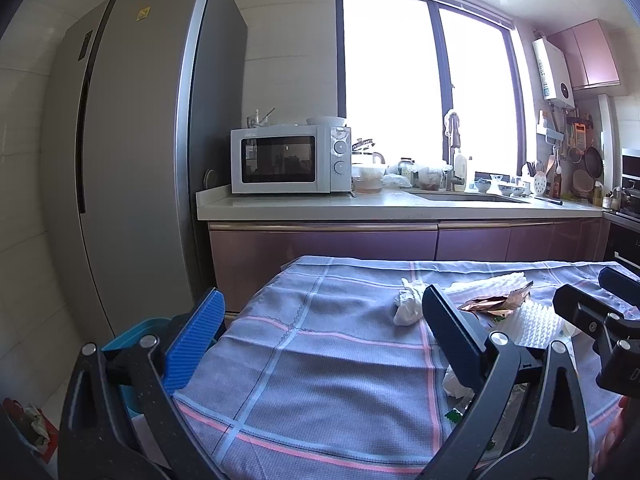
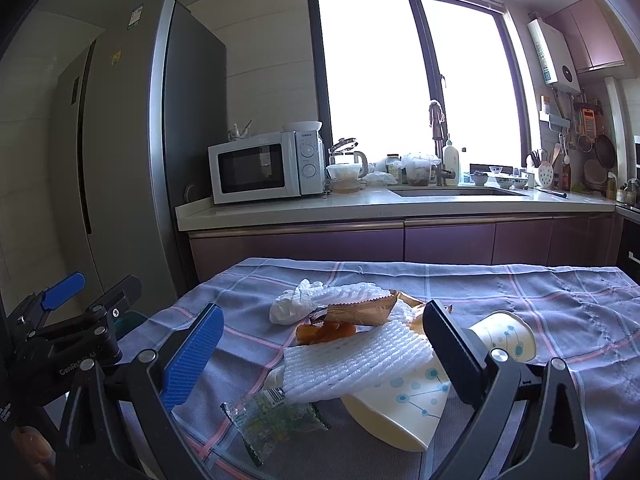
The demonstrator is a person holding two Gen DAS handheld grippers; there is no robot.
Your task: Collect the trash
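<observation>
A pile of trash lies on the plaid tablecloth (image 2: 560, 312): white foam netting (image 2: 356, 360), a crushed paper cup (image 2: 408, 404), a second paper cup (image 2: 508, 336), a brown wrapper (image 2: 356, 310), orange peel (image 2: 324, 330), a crumpled white tissue (image 2: 292, 304) and a clear green wrapper (image 2: 272, 416). My right gripper (image 2: 324, 356) is open and empty, its jaws on either side of the foam netting. My left gripper (image 1: 320, 332) is open and empty, over the cloth left of the pile. The tissue (image 1: 408, 304) and the brown wrapper (image 1: 496, 302) show in the left wrist view.
A teal bin (image 1: 136, 332) stands on the floor by the table's left edge. A grey fridge (image 1: 132, 152) is at the left. Behind the table runs a counter (image 1: 360, 204) with a microwave (image 1: 288, 162), a sink and dishes.
</observation>
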